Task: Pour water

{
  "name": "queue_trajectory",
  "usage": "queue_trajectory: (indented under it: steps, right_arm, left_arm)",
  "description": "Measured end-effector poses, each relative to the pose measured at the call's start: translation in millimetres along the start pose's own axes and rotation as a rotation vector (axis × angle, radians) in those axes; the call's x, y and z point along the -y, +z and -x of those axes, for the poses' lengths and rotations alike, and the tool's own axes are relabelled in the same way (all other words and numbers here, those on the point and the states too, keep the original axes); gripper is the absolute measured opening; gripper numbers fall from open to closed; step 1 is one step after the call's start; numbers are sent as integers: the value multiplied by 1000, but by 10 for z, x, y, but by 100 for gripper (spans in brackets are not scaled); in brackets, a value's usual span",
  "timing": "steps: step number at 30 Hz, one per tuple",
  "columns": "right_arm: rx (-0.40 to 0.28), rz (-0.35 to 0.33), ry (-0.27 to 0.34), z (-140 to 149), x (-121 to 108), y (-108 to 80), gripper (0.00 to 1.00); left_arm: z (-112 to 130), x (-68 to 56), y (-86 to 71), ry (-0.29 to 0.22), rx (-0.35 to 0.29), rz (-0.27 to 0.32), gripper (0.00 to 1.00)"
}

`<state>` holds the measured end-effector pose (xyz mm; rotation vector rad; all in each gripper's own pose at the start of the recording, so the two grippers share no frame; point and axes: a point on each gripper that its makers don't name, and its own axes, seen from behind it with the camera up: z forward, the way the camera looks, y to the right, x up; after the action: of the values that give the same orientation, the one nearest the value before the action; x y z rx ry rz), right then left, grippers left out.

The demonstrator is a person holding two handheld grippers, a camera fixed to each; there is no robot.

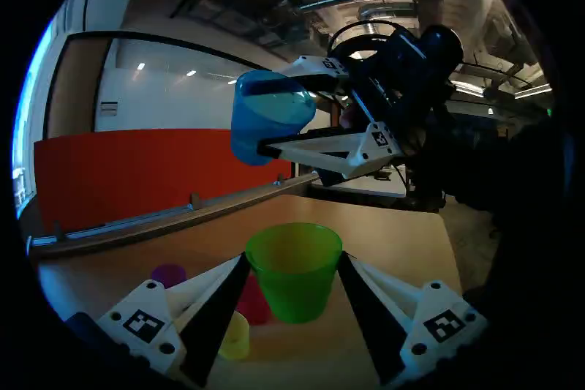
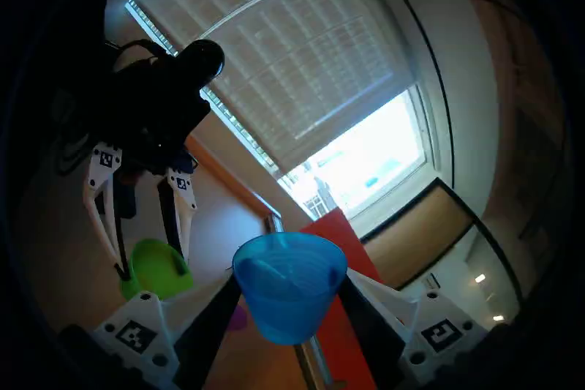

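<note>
Now left hand-held gripper (image 1: 294, 257) clamps the green cup (image 1: 295, 284) by both sides, upright, mouth up, over the tan surface (image 1: 395, 240). Right hand-held gripper (image 2: 289, 279) grips the blue cup (image 2: 287, 302) the same way. In the left gripper view the blue cup hangs tipped, above and beyond the green cup. Cannot tell water in either. Purple cup (image 1: 169, 274), red cup (image 1: 254, 302), yellow cup (image 1: 235, 336) stand on the surface, left of the green cup
</note>
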<state>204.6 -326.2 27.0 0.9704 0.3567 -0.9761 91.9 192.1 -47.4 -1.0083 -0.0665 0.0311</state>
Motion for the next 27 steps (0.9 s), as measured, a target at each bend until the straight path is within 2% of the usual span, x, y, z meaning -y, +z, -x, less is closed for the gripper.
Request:
queue_trajectory:
  steps: [27]
  right_arm:
    - [34, 11, -155, 24, -27, 45, 89]
  left_arm:
    - [-7, -7, 30, 4, -1, 3, 87]
